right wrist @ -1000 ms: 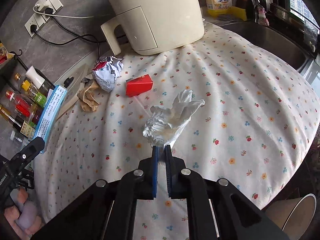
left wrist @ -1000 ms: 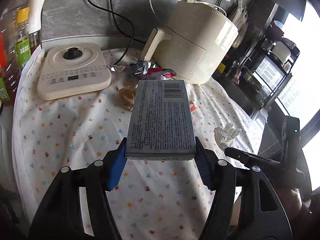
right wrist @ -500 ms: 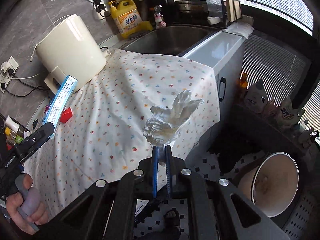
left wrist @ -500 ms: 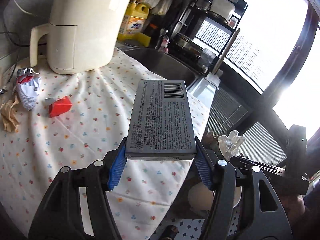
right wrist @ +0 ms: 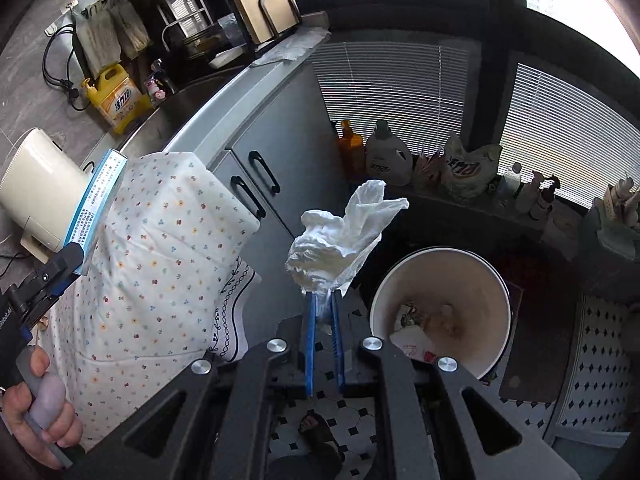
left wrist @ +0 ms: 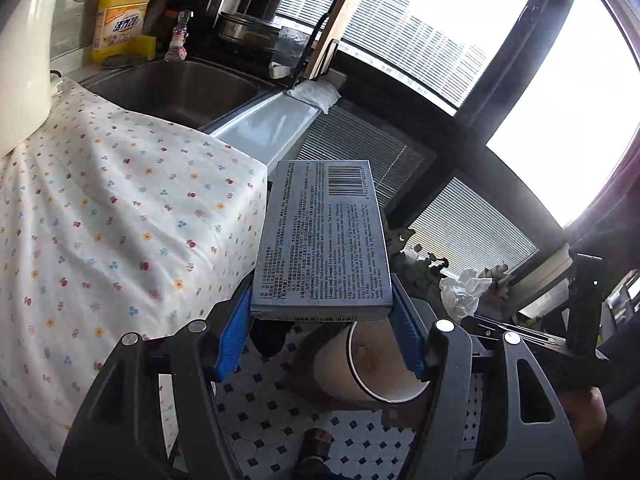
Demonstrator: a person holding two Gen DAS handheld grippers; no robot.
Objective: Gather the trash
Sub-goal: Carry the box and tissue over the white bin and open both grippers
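My left gripper (left wrist: 320, 312) is shut on a flat grey carton (left wrist: 322, 240) with a barcode, held lengthwise between the blue pads past the table's corner. Below it stands a cream waste bin (left wrist: 372, 364), partly hidden by the carton and fingers. In the right wrist view my right gripper (right wrist: 322, 300) is shut on a crumpled white tissue (right wrist: 340, 240), left of the same bin (right wrist: 440, 308), which holds several scraps. The tissue (left wrist: 464, 292) and the right gripper show at the right of the left wrist view. The carton (right wrist: 96, 200) shows edge-on at the left of the right wrist view.
The table under a flowered cloth (left wrist: 100, 220) ends at a corner on the left. Behind it lie a steel sink (left wrist: 172, 88), a yellow detergent jug (left wrist: 120, 20) and grey cabinet doors (right wrist: 256, 184). Bottles line a low sill (right wrist: 440, 176). The floor is black-and-white tile (right wrist: 600, 372). A foot (right wrist: 316, 428) stands below.
Both grippers have swung from over the table out past its corner, toward the bin on the floor. Each keeps its hold: carton in the left, tissue in the right.
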